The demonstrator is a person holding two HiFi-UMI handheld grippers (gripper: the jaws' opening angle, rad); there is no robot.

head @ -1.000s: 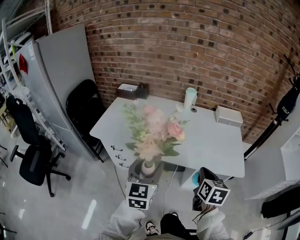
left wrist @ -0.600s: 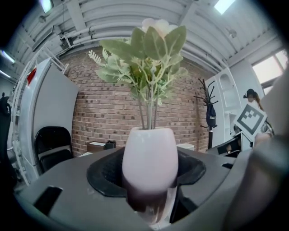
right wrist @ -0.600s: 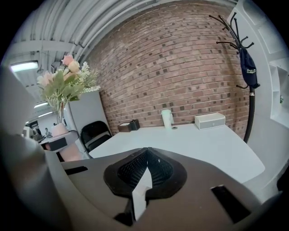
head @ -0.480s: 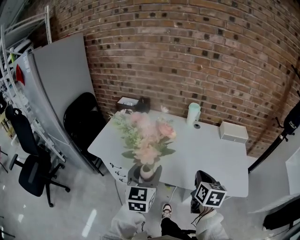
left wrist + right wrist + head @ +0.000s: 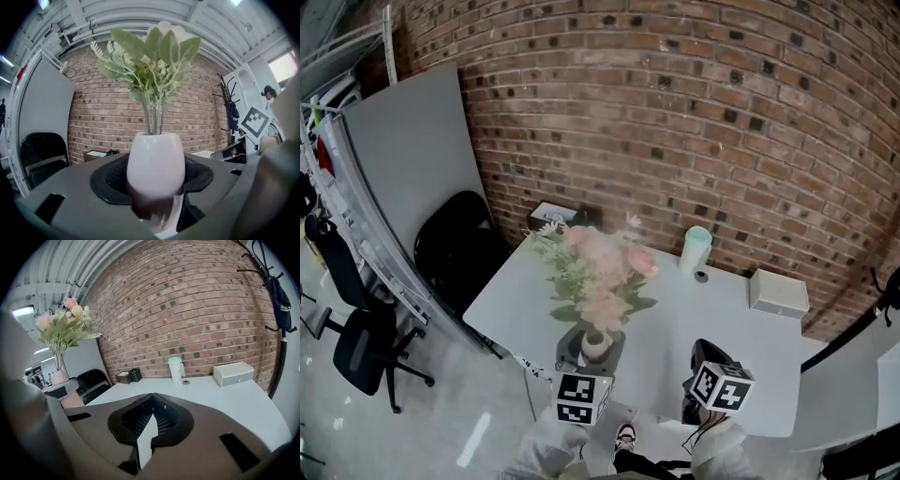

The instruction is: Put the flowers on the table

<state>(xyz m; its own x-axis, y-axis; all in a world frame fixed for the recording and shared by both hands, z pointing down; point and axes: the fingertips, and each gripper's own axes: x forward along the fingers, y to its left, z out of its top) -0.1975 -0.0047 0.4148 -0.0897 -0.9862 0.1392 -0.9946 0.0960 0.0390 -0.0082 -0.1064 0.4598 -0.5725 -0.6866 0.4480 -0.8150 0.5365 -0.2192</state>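
A bunch of pink flowers with green leaves stands upright in a small white vase. My left gripper is shut on the vase and holds it over the near edge of the white table. In the left gripper view the vase fills the gap between the jaws, with the leaves above. My right gripper hangs over the table's near right part, shut with nothing in it. From there the flowers show at far left.
A mint cup, a white box and a dark box stand along the table's far side by the brick wall. A black folding chair, a grey panel and an office chair are to the left.
Both grippers have moved forward to the table. The vase, earlier in front of the table's near edge, now hangs over it. The grip on the vase is unchanged.
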